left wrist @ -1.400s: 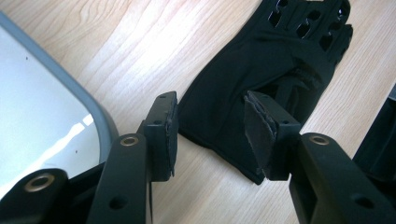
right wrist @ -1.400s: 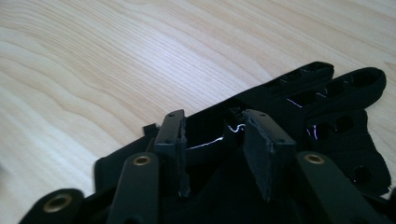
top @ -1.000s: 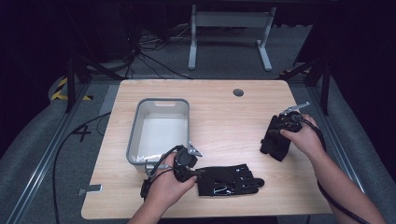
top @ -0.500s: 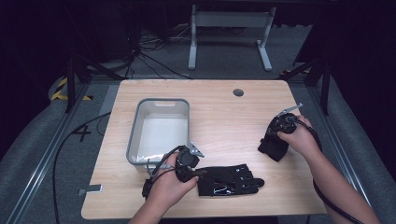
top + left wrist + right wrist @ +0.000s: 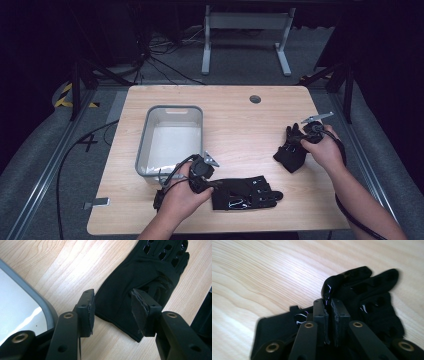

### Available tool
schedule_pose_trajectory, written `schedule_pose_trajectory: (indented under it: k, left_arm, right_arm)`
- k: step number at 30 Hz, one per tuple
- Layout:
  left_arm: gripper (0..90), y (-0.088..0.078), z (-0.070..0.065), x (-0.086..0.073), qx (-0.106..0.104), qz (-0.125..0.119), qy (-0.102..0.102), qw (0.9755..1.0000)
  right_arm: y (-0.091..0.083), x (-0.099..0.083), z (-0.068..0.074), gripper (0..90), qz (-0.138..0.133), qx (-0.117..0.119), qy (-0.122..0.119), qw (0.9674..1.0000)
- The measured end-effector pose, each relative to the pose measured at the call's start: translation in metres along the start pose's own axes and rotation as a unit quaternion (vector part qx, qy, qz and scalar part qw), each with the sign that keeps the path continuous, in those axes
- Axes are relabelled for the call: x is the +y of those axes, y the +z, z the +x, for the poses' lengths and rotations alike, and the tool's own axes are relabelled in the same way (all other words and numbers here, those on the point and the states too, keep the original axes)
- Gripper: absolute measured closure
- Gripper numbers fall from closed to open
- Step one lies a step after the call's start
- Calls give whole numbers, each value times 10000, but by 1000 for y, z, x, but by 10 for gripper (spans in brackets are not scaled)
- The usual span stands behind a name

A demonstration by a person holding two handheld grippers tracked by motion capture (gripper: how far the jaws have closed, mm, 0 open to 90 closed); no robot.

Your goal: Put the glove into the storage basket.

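Left gripper (image 5: 212,184) sat low at the near edge with its jaws about half apart, pointing right. Right gripper (image 5: 295,142) on the far right had just been closing, jaws pinched on black fabric

The table (image 5: 235,115) is pale wood with a wavy brown grain, and a small dark round spot (image 5: 255,99) sits near its far edge. Both gloves, the near glove (image 5: 245,192) and the one at the right (image 5: 292,152), are black with a few glossy highlights, as are the left gripper (image 5: 113,308) and right gripper (image 5: 329,315), whose arms carry brass-coloured rivets. The bin (image 5: 145,145) is grey with a whitish inside, the floor is grey, and yellow-and-black stripes (image 5: 65,95) mark it at the left.
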State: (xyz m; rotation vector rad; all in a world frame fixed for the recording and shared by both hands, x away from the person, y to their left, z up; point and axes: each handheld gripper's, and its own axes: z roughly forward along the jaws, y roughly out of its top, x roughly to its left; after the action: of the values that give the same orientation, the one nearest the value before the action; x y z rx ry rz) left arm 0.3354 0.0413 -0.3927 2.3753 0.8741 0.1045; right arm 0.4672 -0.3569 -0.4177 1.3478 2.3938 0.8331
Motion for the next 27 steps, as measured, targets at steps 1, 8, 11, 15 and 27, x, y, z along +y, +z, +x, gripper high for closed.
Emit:
schedule_pose_trajectory:
  k: [1,8,11,15,27]
  left_arm:
    - [546,0,0,1,9,-20,7,10000]
    - [546,2,-4,7,-66,-62,119,9999]
    - [546,5,-8,12,-118,-91,188,9997]
    - [541,10,-13,18,-181,-96,283,9994]
    - [535,15,-19,25,-256,-89,435,9987]
  right_arm:
    - [-5,1,2,835,-49,18,-18,10000]
    - [-40,4,20,835,-616,159,-110,9979]
    - [-51,5,31,835,-830,259,-133,9961]
    - [-61,6,49,834,-1005,406,-216,9939]
    - [-72,4,107,830,-1191,1070,-488,9859]
